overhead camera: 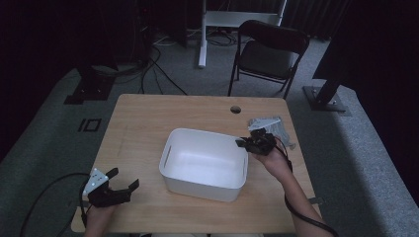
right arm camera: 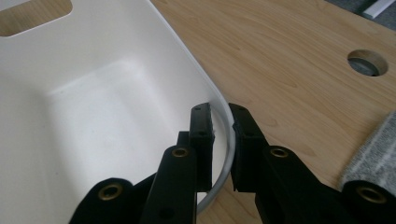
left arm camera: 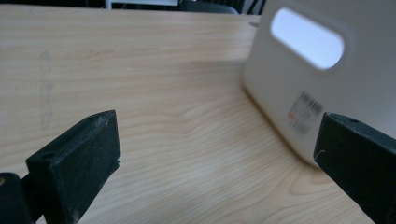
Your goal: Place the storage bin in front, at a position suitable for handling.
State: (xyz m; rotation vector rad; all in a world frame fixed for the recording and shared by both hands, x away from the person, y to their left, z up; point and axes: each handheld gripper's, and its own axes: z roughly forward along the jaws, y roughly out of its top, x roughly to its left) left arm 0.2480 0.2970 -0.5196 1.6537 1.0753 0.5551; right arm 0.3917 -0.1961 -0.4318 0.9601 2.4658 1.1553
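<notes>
A: Where's the white bin (overhead camera: 205, 163)?
B: Centre of the frame in the high view, on the wooden surface (overhead camera: 143, 118)

A: Right claw (right arm camera: 221, 122)?
B: Clamped on the bin's rim, one jaw inside the wall, one outside; probably to drag or steady it

A: Left claw (overhead camera: 120, 180)?
B: Lower left of the frame, spread wide, gripping nothing, aimed at the bin's near wall beside the handle slot (left arm camera: 307, 38); likely readying a second hold

A: Anything else?
B: Grey cloth (overhead camera: 271, 125) right of centre, just behind the right claw
</notes>
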